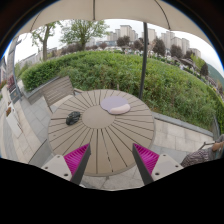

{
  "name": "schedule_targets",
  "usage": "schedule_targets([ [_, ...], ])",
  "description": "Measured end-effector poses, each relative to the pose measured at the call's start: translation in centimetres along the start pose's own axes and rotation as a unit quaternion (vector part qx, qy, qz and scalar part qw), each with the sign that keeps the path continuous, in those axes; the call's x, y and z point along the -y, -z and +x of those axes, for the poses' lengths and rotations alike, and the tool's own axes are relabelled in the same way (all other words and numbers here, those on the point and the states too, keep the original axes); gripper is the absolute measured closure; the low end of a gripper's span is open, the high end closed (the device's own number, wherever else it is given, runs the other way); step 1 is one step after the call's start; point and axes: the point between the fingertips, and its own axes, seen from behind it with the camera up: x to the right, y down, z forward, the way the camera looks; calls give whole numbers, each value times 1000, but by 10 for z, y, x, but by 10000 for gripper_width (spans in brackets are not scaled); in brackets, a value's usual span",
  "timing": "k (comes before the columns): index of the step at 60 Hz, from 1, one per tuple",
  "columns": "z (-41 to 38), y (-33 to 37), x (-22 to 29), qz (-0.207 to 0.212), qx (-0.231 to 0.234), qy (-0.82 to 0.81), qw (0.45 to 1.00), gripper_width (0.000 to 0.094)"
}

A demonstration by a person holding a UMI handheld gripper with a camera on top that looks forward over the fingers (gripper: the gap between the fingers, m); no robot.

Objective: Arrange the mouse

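Note:
A small dark mouse (73,118) lies on the left part of a round wooden slatted table (100,135). A light oval mouse pad (115,104) rests on the table's far side, to the right of the mouse. My gripper (111,163) hangs over the table's near edge, well short of both. Its two fingers stand wide apart, magenta pads (76,157) showing, with nothing between them.
A parasol pole (144,60) rises just behind the table under a canopy. A wooden bench (50,91) stands at the left, a wicker chair (205,154) at the right. A hedge (150,75) and buildings lie beyond. Paving stones surround the table.

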Motion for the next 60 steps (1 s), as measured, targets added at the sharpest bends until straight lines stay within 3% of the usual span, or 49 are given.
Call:
schedule_targets([
  [29,-117,-54,-2,-27,33,28,999,72],
  [60,-275,-175,17,-19,14,7,1000,80],
])
